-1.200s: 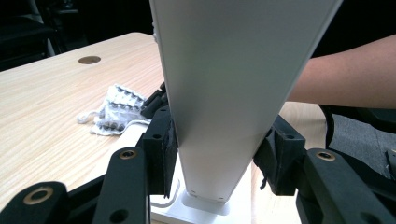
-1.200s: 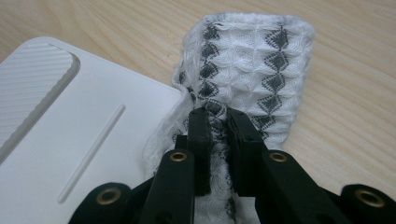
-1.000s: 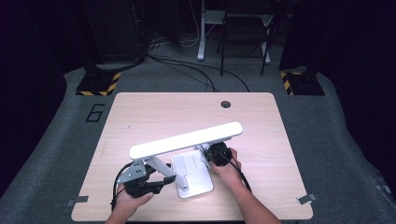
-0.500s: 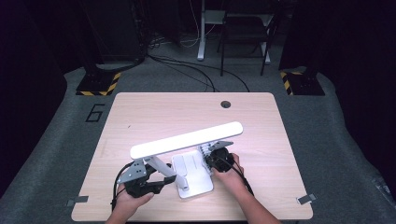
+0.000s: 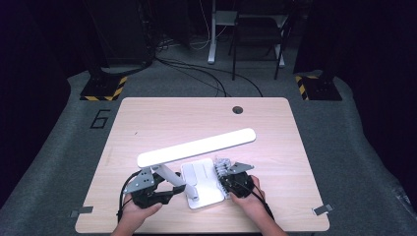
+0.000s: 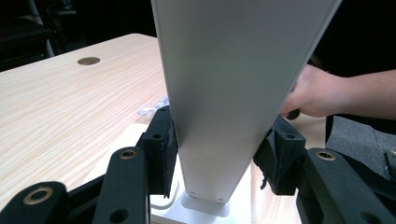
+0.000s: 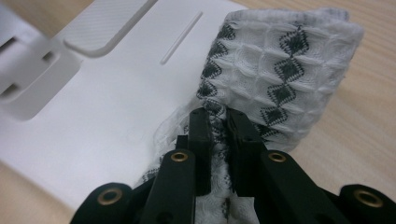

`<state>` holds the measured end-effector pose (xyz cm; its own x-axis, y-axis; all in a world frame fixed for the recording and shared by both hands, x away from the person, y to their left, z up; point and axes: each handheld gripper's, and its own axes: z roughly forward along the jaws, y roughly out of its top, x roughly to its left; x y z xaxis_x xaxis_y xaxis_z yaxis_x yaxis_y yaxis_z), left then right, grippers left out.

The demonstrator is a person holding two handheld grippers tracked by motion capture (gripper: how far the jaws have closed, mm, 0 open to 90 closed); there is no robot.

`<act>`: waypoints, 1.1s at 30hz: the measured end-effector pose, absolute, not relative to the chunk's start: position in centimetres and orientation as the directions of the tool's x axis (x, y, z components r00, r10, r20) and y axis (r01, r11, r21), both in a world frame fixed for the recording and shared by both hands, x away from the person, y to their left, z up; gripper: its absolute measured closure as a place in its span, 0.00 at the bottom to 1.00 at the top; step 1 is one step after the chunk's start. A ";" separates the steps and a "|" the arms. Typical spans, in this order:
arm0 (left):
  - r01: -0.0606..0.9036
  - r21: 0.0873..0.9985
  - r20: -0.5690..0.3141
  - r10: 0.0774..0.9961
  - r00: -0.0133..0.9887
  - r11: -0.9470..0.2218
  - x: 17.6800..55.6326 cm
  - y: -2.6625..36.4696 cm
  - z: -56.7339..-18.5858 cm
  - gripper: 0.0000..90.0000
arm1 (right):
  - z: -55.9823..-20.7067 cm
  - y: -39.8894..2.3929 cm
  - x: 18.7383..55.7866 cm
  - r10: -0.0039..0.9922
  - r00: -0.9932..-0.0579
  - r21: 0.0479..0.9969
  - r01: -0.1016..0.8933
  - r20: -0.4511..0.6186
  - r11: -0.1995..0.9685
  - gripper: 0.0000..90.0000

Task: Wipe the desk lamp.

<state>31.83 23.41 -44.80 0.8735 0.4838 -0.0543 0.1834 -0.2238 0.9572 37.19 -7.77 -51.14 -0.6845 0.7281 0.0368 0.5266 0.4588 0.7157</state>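
Right gripper (image 7: 215, 122): your jaws are clenched on a fold of the waffle-weave cloth (image 7: 280, 70), pinching it near its lower edge while the rest fans out beyond the tips.
Cloth handling: it looks soft, light and limp; it will bunch and drag rather than push, so keep the pinch deep in the fold and let the free part lie flat as the wiping face. It should not slip on the pads, but a thin layer could pull out if it snags.
Cloth position: it lies ahead of your right jaws, over the right edge of the white lamp base (image 7: 116, 93), partly on the base and partly on the wooden surface (image 7: 369, 116). From the high view it sits just beside the base's right rim (image 5: 222, 167).
Left gripper (image 6: 215, 154): both pads press the flat sides of the lamp arm (image 6: 224, 84), low down near its hinge, grasping it.
Lamp handling: I judge it rigid, smooth and rather slippery plastic or metal, top-heavy with the long lamp head (image 5: 196, 146) slanting out above the surface; hold low on the arm, as you do, so the base stays down under the wipe.
Risk: pressing hard at the base's edge may tip or slide the lamp.
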 end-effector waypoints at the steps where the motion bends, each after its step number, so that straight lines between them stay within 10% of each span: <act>1: 0.184 0.958 -0.055 0.484 0.873 -0.222 31.8 23.4 -44.8 0.59 | -51.1 -7.9 36.8 0.725 -0.688 0.716 0.523 0.036 0.462 0.90; 18: 0.196 0.953 -0.058 0.493 0.868 -0.233 31.8 23.6 -44.7 0.59 | -51.0 -9.9 31.5 0.670 -0.742 0.710 0.487 0.030 0.508 0.88; 33: 0.200 0.957 -0.059 0.538 0.841 -0.208 32.8 22.9 -44.9 0.59 | -50.4 -11.7 32.0 0.765 -0.642 0.789 0.446 -0.047 0.423 0.54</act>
<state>32.76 22.91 -44.86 0.8409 0.5381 -0.0587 0.2000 -0.2081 0.9574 31.99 -11.67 -50.43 -0.6424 0.7650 -0.0468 0.4457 0.4226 0.7892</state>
